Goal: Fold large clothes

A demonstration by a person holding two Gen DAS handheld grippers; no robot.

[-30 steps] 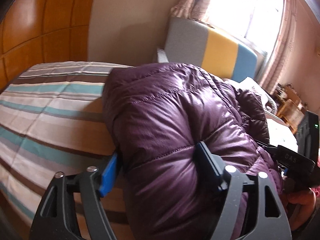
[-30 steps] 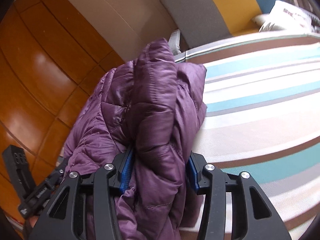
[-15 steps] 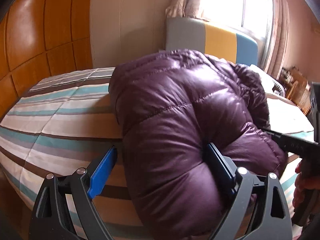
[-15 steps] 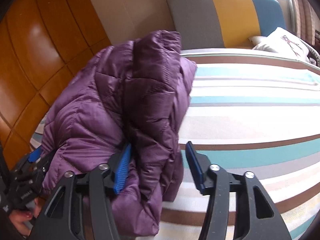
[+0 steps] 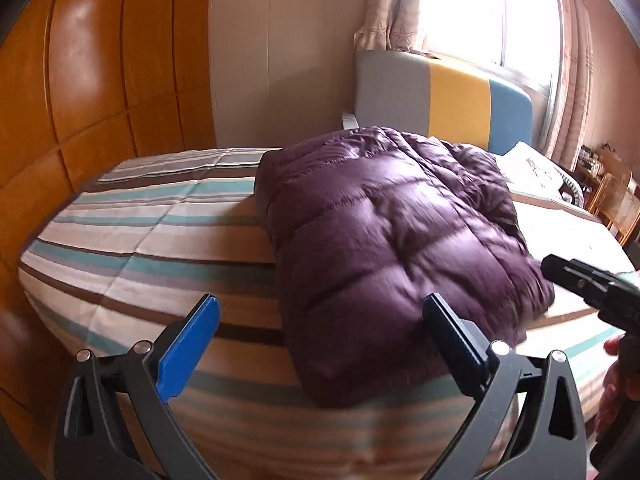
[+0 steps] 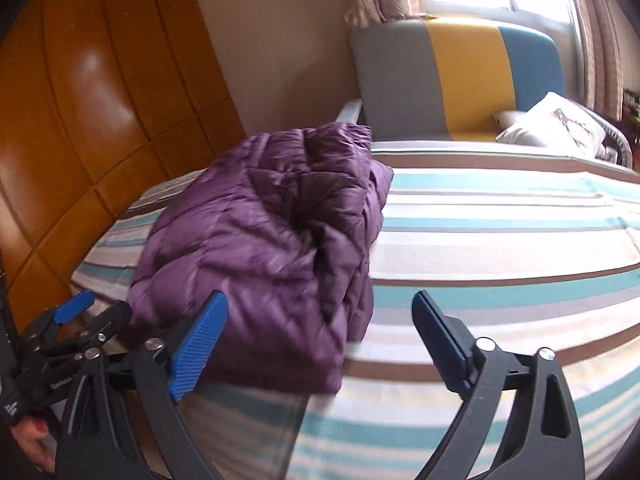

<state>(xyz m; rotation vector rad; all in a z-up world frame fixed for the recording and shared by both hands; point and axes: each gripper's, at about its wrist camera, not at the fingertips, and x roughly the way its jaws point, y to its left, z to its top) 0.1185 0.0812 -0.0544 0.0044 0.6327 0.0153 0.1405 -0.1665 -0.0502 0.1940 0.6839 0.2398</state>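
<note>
A purple quilted down jacket (image 5: pixel 392 240) lies folded in a thick bundle on the striped bed (image 5: pixel 160 240). It also shows in the right wrist view (image 6: pixel 264 256). My left gripper (image 5: pixel 320 344) is open and empty, held just short of the jacket's near edge. My right gripper (image 6: pixel 320 336) is open and empty, at the jacket's near right corner. The right gripper shows at the right edge of the left wrist view (image 5: pixel 592 284), and the left gripper at the lower left of the right wrist view (image 6: pixel 68 328).
The striped sheet (image 6: pixel 500 240) stretches to the right of the jacket. A grey, yellow and blue headboard (image 5: pixel 440 108) and a white pillow (image 6: pixel 552 128) are at the far end. Wooden wardrobe panels (image 5: pixel 80 100) stand to the left. A wooden chair (image 5: pixel 620 204) is far right.
Both grippers have opened and let go of the jacket, then drawn back from it. The jacket has dropped from a raised hold to lie flat on the bed.
</note>
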